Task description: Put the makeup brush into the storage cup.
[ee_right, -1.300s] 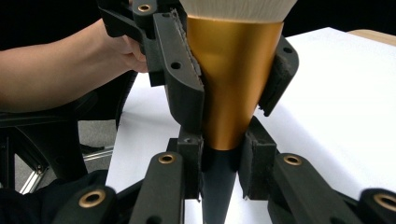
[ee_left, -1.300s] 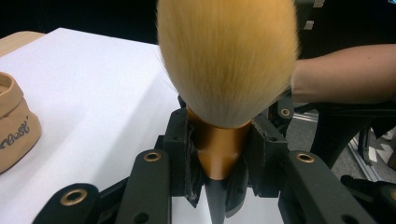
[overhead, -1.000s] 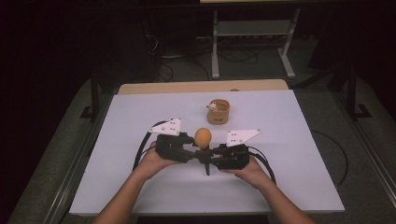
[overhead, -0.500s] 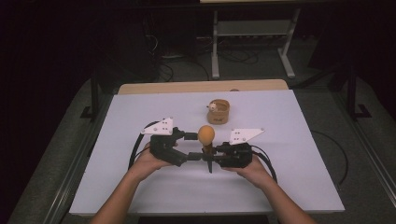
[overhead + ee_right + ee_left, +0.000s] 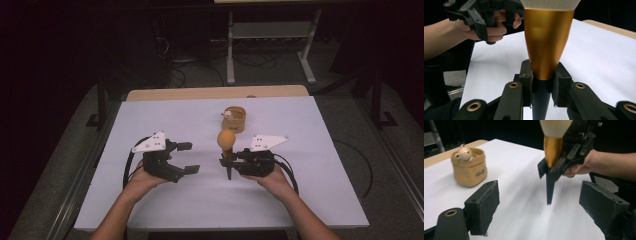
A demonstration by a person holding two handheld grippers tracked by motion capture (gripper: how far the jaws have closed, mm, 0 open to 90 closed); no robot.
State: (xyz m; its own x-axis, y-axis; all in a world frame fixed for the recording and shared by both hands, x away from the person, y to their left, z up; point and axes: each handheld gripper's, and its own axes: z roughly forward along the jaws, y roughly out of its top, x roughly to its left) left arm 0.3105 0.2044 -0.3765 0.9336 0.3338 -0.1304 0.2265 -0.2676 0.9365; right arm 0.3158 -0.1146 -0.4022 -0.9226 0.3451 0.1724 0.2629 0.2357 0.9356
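White covers the worktop [image 5: 310, 200], with a strip of bare wood along its far edge. Toward the left of the near half, the left gripper [image 5: 184, 157] sits in the person's left hand [image 5: 142, 177], its two jaws spread wide and pointing toward the middle with nothing between them; they have just been opening. The left gripper view looks along those parted black pads [image 5: 485, 206] and shows only bare white surface in the gap, the brush [image 5: 552, 150] standing well beyond them.

Near the middle of the worktop, the high view gives the brush [image 5: 226, 142] as an orange-tan ball above a dark stem, upright, with its pointed tip aimed down at the surface. The gripper views add detail: a cream bristle head, a gold metallic ferrule tapering downward, and a black pointed handle below it. In the left gripper view the tip seems to meet or nearly meet the worktop, though blur leaves that unclear.

Behind the brush, toward the far edge, stands a small tan pouch [image 5: 235, 119]; the left gripper view shows a small animal figure [image 5: 464, 153] poking from its top.

Right of the brush, the right gripper [image 5: 226, 161] rests in the right hand [image 5: 272, 177], jaws clamped tight on the brush. The right gripper view shows the pads [image 5: 526, 82] pressing where ferrule meets handle.
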